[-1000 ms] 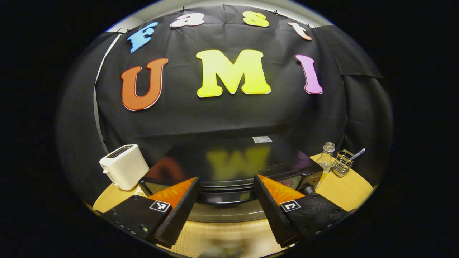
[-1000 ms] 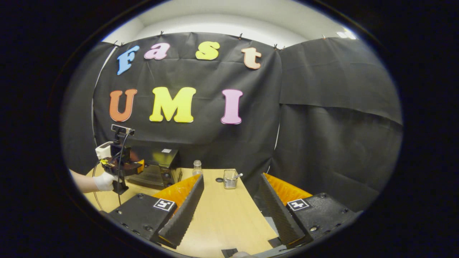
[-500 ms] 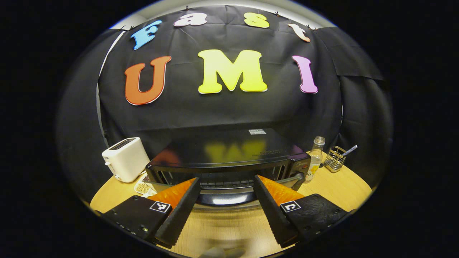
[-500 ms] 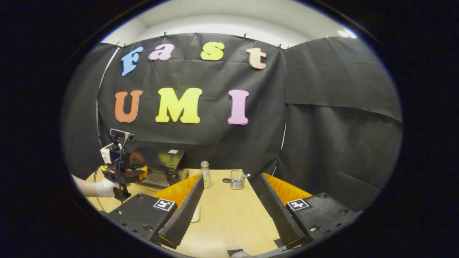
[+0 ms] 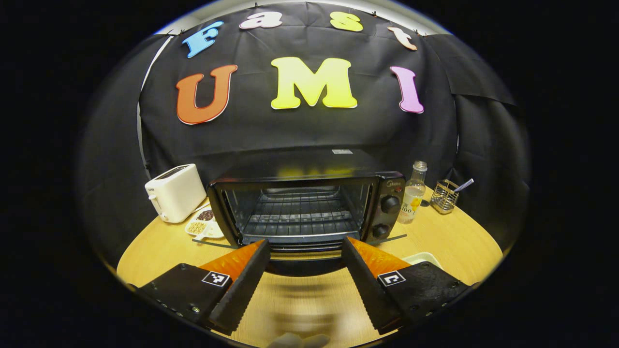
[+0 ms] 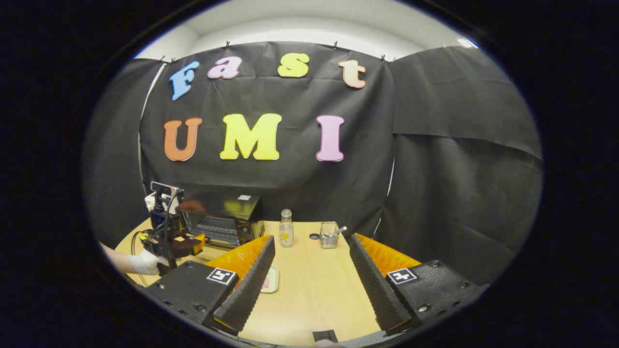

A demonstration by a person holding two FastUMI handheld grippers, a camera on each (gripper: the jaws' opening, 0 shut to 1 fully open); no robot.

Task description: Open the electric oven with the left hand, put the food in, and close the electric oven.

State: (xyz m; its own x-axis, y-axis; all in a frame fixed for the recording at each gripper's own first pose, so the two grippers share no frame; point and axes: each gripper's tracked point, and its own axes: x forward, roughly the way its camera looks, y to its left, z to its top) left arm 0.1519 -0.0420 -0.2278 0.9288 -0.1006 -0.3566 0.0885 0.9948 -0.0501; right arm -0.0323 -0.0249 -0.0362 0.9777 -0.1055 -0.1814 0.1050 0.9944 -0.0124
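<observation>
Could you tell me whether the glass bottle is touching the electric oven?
Apart: in the right gripper view, a strip of bare table separates the glass bottle from the electric oven.

White glove [image 6: 143,261] – black tool [image 6: 171,241] body, square markers

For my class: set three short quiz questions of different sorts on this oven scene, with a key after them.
1. True or false: the electric oven door is down and its wire rack is bare.
2. Which stands just beside the oven's knob side? A) white toaster B) clear bottle C) wire basket
3. Fill in: both the left gripper and the right gripper have their jaws ____.

Key: 1 true. 2 B. 3 open.
</observation>
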